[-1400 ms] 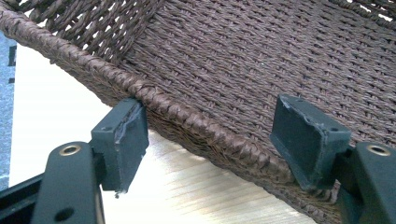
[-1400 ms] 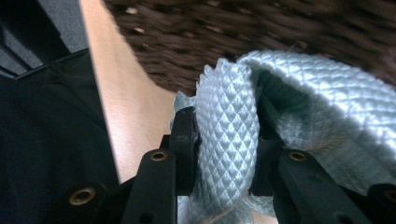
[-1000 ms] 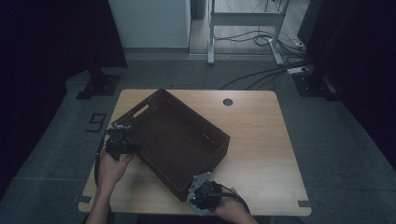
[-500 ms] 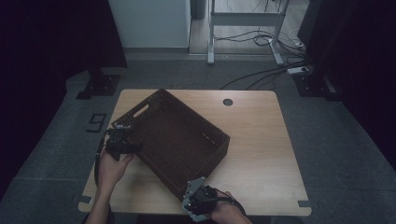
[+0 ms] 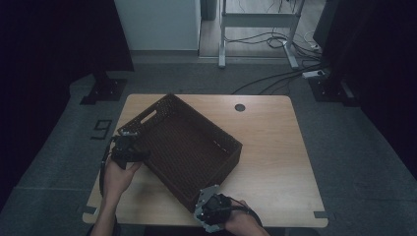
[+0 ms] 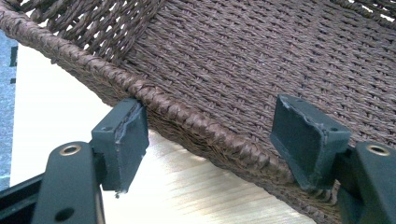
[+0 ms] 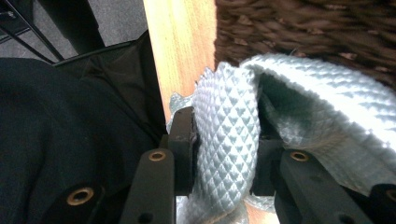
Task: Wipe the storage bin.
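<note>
A dark brown woven basket (image 5: 187, 142) lies askew on the wooden table (image 5: 275, 147). My left gripper (image 5: 129, 148) is at its left rim. In the left gripper view the jaws (image 6: 210, 135) stand open astride the braided rim (image 6: 187, 119): one pad touches the rim from outside, the other hangs inside over the weave. My right gripper (image 5: 214, 212) is at the table's near edge by the basket's near corner. In the right gripper view it (image 7: 224, 144) is shut on a fold of pale blue-white cloth (image 7: 229, 116) with a diamond texture, which rests against the basket's outer wall (image 7: 303, 28).
The table's near edge (image 7: 182, 46) runs just beside the right gripper, with the person's dark clothing (image 7: 60, 140) below it. A round cable hole (image 5: 240, 107) sits at the table's back. Bare wood (image 5: 280, 167) lies to the right of the basket.
The right gripper has shifted slightly along the near edge below the basket's corner. The left gripper and the basket have kept their places.
</note>
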A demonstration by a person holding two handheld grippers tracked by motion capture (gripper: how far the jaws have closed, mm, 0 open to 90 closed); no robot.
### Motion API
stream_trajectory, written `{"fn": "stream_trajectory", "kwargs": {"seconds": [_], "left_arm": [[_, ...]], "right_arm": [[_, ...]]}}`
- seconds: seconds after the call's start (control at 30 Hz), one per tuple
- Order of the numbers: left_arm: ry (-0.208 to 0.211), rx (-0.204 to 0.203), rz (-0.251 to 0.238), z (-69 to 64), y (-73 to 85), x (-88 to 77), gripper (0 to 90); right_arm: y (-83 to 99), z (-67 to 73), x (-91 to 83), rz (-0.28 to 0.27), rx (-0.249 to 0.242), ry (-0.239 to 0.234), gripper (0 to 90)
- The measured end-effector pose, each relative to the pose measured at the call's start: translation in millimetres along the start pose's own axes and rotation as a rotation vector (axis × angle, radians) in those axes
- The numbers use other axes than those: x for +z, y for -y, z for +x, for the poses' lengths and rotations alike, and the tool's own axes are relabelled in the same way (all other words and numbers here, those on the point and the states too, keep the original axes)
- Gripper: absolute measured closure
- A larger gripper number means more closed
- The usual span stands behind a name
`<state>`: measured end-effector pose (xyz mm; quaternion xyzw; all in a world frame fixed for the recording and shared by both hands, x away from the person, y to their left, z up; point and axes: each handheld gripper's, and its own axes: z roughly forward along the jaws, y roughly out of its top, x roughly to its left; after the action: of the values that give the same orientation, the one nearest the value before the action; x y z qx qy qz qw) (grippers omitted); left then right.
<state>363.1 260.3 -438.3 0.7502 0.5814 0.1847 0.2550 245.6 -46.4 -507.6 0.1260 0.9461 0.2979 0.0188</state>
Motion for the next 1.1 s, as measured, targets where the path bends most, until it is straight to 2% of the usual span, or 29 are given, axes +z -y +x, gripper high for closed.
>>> {"fn": "stream_trajectory", "kwargs": {"seconds": [0.6,1.1], "left_arm": [[0.000,0.003,0.002,0.3,-0.1,-0.1,27.5],[0.001,0.001,0.001,0.2,-0.2,0.1,27.5]], "right_arm": [[14.1,-24.4,-54.4,-0.063,0.070,0.103,67.2],[25.3,-59.9,-100.7,-0.104,0.166,0.216,67.2]]}}
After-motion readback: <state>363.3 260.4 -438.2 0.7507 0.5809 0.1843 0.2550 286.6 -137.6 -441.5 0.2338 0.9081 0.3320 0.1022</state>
